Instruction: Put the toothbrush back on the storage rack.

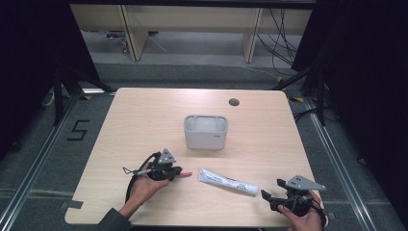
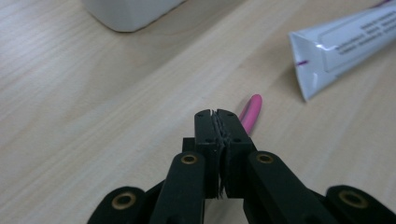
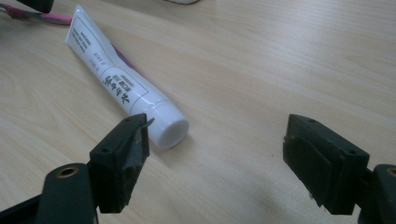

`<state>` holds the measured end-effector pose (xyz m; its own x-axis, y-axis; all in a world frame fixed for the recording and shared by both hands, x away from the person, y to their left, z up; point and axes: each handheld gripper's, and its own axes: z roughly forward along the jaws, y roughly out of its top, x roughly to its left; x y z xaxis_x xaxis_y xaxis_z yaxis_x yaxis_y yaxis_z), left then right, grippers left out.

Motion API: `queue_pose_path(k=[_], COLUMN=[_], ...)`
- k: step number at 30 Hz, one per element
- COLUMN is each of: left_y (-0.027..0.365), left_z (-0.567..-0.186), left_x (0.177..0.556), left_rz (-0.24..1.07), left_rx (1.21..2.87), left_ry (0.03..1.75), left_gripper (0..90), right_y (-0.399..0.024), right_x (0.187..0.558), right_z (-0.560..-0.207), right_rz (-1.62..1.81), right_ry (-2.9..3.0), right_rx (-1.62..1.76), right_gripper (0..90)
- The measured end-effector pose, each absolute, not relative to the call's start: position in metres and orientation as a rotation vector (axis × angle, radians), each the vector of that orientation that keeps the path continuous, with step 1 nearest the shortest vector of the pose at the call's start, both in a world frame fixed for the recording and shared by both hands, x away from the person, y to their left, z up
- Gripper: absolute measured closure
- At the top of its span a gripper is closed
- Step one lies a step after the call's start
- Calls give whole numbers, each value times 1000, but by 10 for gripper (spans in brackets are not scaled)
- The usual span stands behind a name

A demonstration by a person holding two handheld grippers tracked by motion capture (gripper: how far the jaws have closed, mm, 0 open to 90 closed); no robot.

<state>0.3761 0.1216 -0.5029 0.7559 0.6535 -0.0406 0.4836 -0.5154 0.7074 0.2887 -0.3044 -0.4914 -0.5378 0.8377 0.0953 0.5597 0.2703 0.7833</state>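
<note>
My left hand [image 1: 144, 185] comes in from the near edge of the tabletop [image 1: 144, 120], forearm angled inward, and holds my left claw [image 1: 179, 172] low and roughly level, nose turned toward the white tube [image 1: 228, 182]. Its jaws are pressed tight together; a pink stick [image 2: 251, 114] pokes out just past and beside the tips toward the tube's flat crimped end, and I cannot tell whether the jaws pinch it or it merely lies under them. My right hand [image 1: 300, 216] sits at the near right corner with my right claw [image 1: 270, 188] spread wide, nothing between the jaws, pointing at the tube's capped end. The tube lies flat on the tabletop between my two claws, in front of the white bin [image 1: 206, 131], its long axis running slantwise: crimped end toward my left claw, round cap [image 3: 172, 132] toward my right claw, just beside that claw's left jaw.
</note>
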Motion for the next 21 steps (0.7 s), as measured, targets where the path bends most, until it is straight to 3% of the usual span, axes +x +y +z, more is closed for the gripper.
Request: queue_pose_path(k=[21], left_y=[142], left_z=[-505], left_x=[308], left_rz=[204], left_rx=[2274], left_ry=[726], left_gripper=[857], right_y=[-303], right_x=[290], right_z=[-493], right_rz=[1144], right_ry=[2221], right_rx=[1245], right_gripper=[238])
